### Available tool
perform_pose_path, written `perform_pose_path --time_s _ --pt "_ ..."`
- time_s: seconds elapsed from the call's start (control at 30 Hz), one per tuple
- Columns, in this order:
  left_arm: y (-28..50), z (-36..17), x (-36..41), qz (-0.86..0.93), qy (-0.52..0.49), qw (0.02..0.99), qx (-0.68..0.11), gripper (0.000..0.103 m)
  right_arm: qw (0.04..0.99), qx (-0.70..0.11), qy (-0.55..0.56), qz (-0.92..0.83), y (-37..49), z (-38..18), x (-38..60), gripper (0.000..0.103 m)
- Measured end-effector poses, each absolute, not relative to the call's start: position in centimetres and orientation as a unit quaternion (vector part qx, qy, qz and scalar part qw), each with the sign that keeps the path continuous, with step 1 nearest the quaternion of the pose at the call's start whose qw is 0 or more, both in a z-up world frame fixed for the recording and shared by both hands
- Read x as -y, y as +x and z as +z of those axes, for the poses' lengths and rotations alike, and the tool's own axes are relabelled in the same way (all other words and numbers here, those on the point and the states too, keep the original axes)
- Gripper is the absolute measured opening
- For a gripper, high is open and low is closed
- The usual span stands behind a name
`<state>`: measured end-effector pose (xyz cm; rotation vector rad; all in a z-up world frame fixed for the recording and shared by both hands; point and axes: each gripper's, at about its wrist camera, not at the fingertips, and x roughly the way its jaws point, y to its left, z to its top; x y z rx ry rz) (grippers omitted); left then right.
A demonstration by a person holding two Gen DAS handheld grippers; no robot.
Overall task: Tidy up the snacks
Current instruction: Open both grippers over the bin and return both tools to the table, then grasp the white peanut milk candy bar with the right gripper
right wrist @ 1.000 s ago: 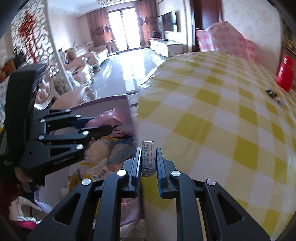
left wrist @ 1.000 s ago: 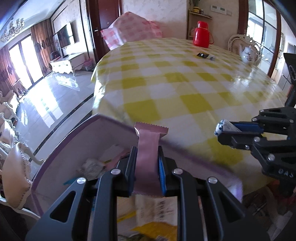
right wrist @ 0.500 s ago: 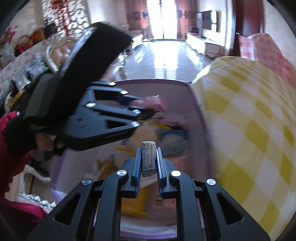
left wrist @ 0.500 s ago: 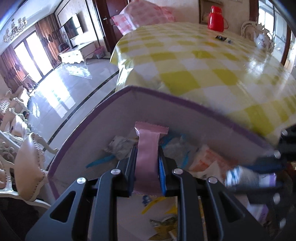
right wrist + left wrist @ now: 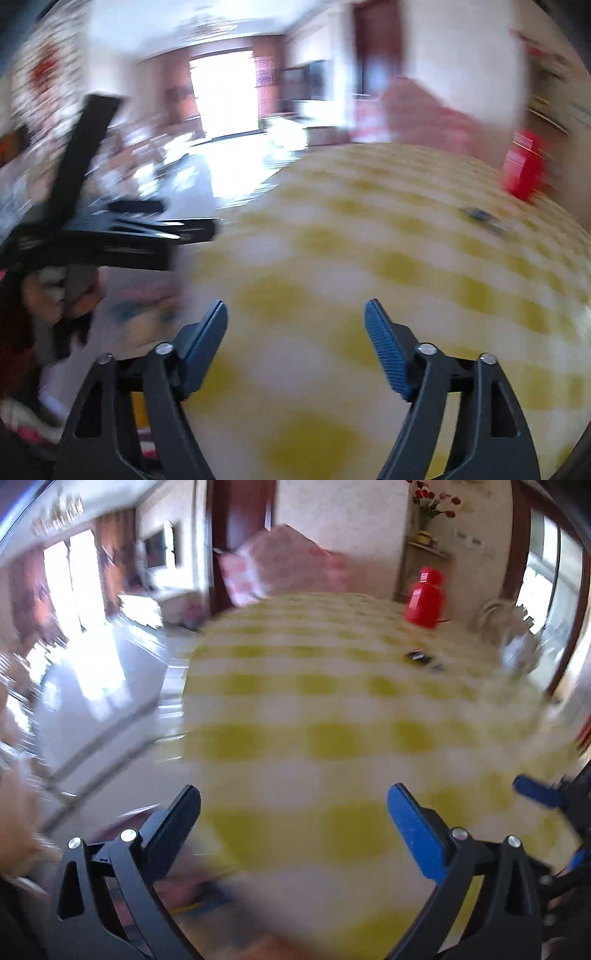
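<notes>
Both pairs of fingers stood wide apart, their jaws opening, and nothing was between them. The left gripper (image 5: 293,805) pointed down at the yellow checked table (image 5: 332,709), and so did the right gripper (image 5: 295,325). Both pictures were blurry, so small things were hard to make out.

Down and to the left of the left fingers there was a pink and purple blur — I think it was the snack box (image 5: 147,814), but it was too smeared to be sure. No snack showed clearly in it. Far ahead of the fingers, across the table, lay a small dark packet (image 5: 419,657). It may be a snack still left out. A red jug (image 5: 424,598) stood past it, near the far edge.

From the right wrist view, the left gripper showed as a dark shape off to the left of the right fingers, and a hand seemed to hold it.

My guess is that the drop-off step was just done, since both grippers were empty beside the box. The next move would be to look for another snack — maybe the dark packet. It sat well away from the fingers, so that would need a long reach over the table, and then a gentle pinch on a thin, flat thing.
</notes>
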<state>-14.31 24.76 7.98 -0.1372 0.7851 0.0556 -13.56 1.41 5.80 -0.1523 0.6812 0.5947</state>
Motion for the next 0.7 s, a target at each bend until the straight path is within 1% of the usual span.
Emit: perform_pose_path --time_s 0.03,0.13,0.27,0.33,0.4,0.53,0.7 --pt "-11.1 7.2 -22.8 0.01 -0.096 0.916 -0.39 0.101 0.902 -0.336 -0.064 0.263 -12.0 5.4 0.1 0.084" --pt "-3.9 4.7 -18.5 -0.005 -0.131 0.909 -0.395 0.101 0.911 -0.362 -0.034 0.192 -6.6 3.6 5.4 0.085" --pt "3.4 1.9 -13.8 0.033 -0.103 0.907 -0.407 0.101 0.91 -0.396 0.023 0.121 0.6 1.0 11.8 0.085" --pt "6.6 1.9 -12.4 0.048 -0.099 0.901 -0.42 0.101 0.905 -0.41 0.049 0.102 3.9 0.5 14.5 0.085" --pt "7.7 2.1 -12.3 0.037 -0.11 0.907 -0.405 0.101 0.902 -0.416 0.068 0.091 7.7 0.1 15.8 0.085" --pt "9.3 2.0 -11.2 0.025 -0.112 0.916 -0.383 0.101 0.903 -0.418 0.055 0.085 14.0 -0.4 15.3 0.085" --pt "10.0 2.0 -10.6 0.012 -0.103 0.92 -0.378 0.101 0.9 -0.422 0.03 0.103 19.8 -0.5 12.2 0.085"
